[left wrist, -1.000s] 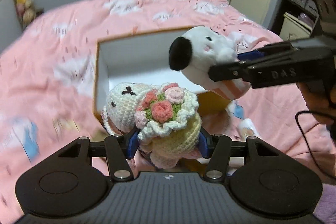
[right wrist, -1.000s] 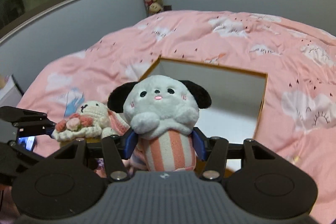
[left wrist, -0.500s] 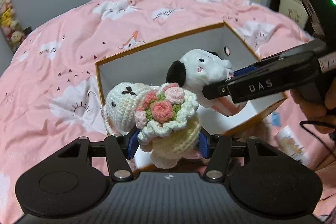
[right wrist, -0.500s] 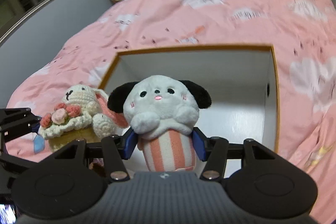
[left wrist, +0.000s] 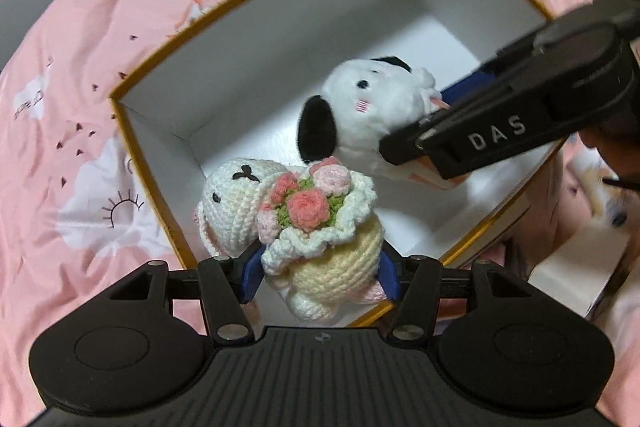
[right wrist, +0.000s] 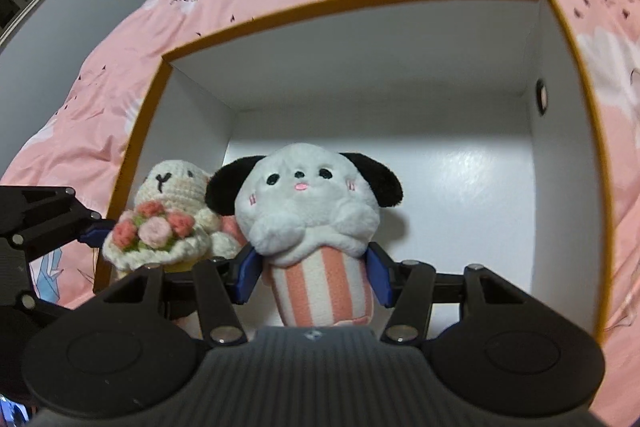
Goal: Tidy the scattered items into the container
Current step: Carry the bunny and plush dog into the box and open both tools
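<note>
Both toys have descended from above the bed [left wrist: 72,75] into the box [right wrist: 560,147] for release. Left hand-held gripper [left wrist: 320,277], jaws opening, flanks the crochet bunny [left wrist: 320,227] near the box's left wall; right hand-held gripper [right wrist: 314,277] clasps the striped plush dog [right wrist: 316,227] beside it.

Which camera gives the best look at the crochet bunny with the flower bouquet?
The left wrist view: the crochet bunny sits front and centre between the opening left gripper, face, bouquet and body clear. In the right wrist view, the bunny sits at the left edge, its lower body hidden behind the gripper housing.
</note>
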The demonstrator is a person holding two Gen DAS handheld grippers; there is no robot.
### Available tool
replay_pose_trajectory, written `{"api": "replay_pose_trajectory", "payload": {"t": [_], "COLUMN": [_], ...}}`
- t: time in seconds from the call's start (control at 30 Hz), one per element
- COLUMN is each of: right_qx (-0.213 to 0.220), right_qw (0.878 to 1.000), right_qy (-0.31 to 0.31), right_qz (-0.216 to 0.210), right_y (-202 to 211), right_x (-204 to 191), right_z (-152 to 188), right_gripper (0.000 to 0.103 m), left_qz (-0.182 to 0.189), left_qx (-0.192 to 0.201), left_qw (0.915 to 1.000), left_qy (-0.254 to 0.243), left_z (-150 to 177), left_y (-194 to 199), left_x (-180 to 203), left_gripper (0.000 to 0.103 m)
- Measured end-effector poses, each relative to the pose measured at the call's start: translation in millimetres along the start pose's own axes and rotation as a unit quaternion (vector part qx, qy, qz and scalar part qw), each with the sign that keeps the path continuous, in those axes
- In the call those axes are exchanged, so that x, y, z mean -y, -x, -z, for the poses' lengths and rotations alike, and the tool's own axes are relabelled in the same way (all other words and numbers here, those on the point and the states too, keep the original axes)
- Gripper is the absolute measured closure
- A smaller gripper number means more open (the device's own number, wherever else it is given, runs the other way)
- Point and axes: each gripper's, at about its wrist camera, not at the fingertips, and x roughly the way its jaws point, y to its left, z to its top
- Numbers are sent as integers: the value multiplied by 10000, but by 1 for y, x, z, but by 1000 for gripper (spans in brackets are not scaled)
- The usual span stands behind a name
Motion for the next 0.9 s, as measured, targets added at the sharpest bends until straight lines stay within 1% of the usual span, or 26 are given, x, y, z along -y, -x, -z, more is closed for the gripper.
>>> {"api": "replay_pose_trajectory", "payload": {"t": [0.13,0.17,0.27,0.3,0.4,0.5,0.63,0.67,0.7,0.73,0.8,0.87,0.9], "right_qx": [-193,-254,-416,-473,-567,-586,-562,-558,-564,-581,-652,-731,-732], "right_qw": [9997,9996,9991,9989,9982,9979,9975,9974,9974,9974,9971,9954,9951], "right_qy": [-91,-84,-19,-26,-53,-2,15,9,8,4,-55,-237,-277], "right_qz": [-96,-68,-11,-40,-169,-276,-436,-454,-447,-420,-382,-570,-611], "right_y": [-13,-15,-24,-25,-25,-18,-6,-4,-4,-6,-12,-19,-21], "right_x": [-6,-8,-12,-11,-7,-5,-1,0,0,0,2,6,6], "right_z": [-3,-3,-4,-4,-3,-3,-3,-3,-2,-2,0,3,5], "right_gripper": [44,44,43,41,41,38,38,38,38,40,53,57,58], "left_qz": [259,303,378,401,518,656,1002,1028,1023,1018,935,747,696], "left_qx": [-265,-324,-415,-407,-334,-248,11,49,59,53,5,-42,-51], "left_qw": [9993,9990,9984,9984,9981,9973,9937,9930,9926,9924,9928,9941,9942], "left_qy": [-20,10,40,32,62,233,504,580,649,693,743,790,822], "left_z": [-4,-5,-4,-2,0,3,5,3,2,2,2,1,1], "left_y": [-7,-9,-12,-11,-6,1,14,15,15,14,10,6,5], "left_x": [-7,-12,-18,-18,-23,-31,-38,-37,-37,-36,-32,-28,-26], "left_gripper": [32,30,27,26,24,24,25,26,32,35,41,47,47]}}
